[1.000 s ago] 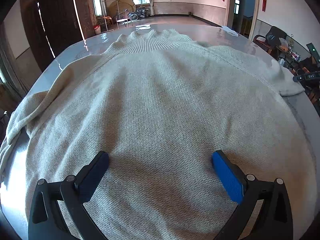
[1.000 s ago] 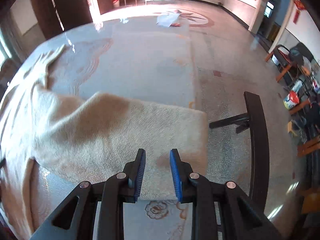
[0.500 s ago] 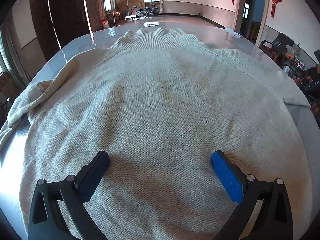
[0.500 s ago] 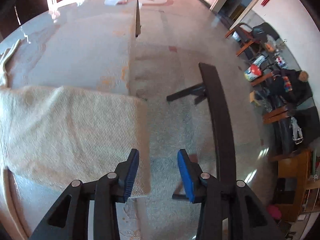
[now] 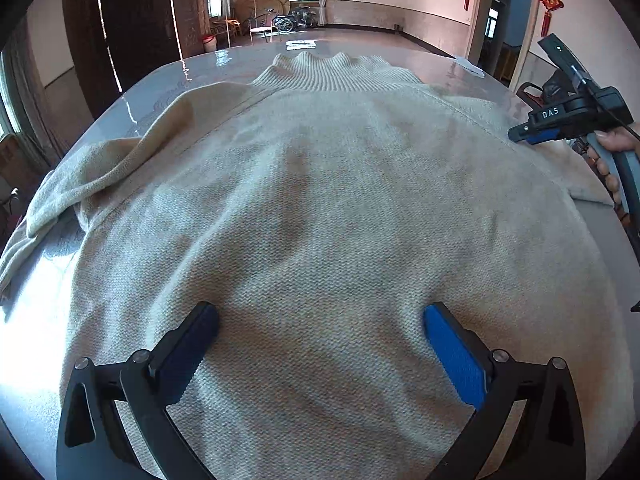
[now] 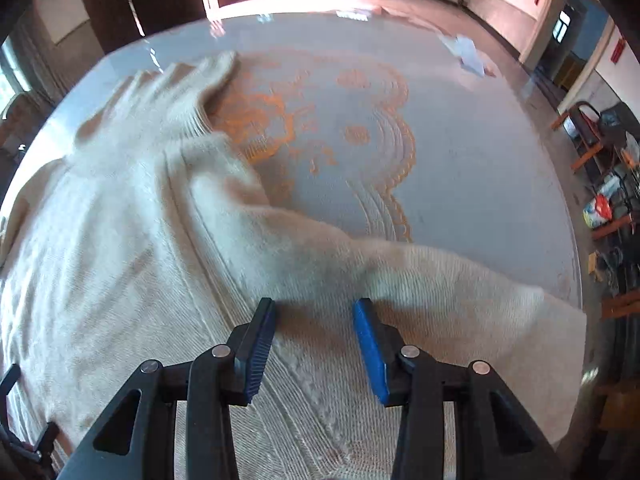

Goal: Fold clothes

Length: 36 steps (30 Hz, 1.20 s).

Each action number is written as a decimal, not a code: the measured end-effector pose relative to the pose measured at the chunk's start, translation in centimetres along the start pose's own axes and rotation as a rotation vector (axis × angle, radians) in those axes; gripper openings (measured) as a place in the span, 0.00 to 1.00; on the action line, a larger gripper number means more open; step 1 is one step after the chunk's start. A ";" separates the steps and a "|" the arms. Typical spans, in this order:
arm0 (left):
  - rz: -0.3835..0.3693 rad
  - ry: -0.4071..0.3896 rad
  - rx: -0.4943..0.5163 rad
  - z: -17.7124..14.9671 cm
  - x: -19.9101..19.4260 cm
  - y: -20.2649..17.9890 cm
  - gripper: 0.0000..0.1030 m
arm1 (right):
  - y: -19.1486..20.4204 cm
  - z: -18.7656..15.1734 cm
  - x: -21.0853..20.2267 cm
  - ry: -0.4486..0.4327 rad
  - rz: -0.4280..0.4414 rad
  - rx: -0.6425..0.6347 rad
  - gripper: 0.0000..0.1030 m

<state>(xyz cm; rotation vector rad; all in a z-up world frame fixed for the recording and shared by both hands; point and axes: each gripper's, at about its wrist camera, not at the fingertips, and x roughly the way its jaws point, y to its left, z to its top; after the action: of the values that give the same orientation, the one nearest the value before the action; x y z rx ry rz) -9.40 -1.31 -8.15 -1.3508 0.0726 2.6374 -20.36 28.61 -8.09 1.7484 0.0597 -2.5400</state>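
My left claw (image 5: 320, 320) gapes wide, empty, angled down over nubby beige knit sweater (image 5: 320, 200) on glossy counter (image 6: 460, 152). Right claw (image 6: 314, 308) partly spread, just opened, gripping nothing, above sleeve seam.

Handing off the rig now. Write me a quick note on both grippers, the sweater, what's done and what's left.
Left gripper: open wide over the sweater body, holding nothing.
Right gripper: jaws have just been opening, nothing clamped, over the right sleeve near the shoulder.
Sweater: spread flat on the table, collar at the far end, left sleeve bunched.
Done: laid out.
Left: every fold.
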 end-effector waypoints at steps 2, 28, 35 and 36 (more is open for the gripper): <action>-0.008 -0.004 0.012 -0.6 -0.4 0.2 1.00 | -0.4 -2.3 0.4 -0.008 -0.003 0.034 0.43; 0.134 -0.067 -0.045 2.9 -2.8 13.7 1.00 | 10.7 -6.0 11.1 -0.166 0.067 -0.069 0.45; 0.374 -0.085 -0.022 2.8 -4.8 27.4 1.00 | 23.1 -13.6 15.6 -0.052 0.199 -0.403 0.45; 0.387 -0.075 0.000 2.4 -4.8 29.0 1.00 | 23.8 -13.9 16.6 -0.032 0.199 -0.404 0.45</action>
<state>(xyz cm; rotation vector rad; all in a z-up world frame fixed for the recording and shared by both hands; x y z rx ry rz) -13.74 -30.16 -3.90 -1.3524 0.3590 2.9965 -11.71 5.38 -28.59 1.4785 0.3520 -2.2218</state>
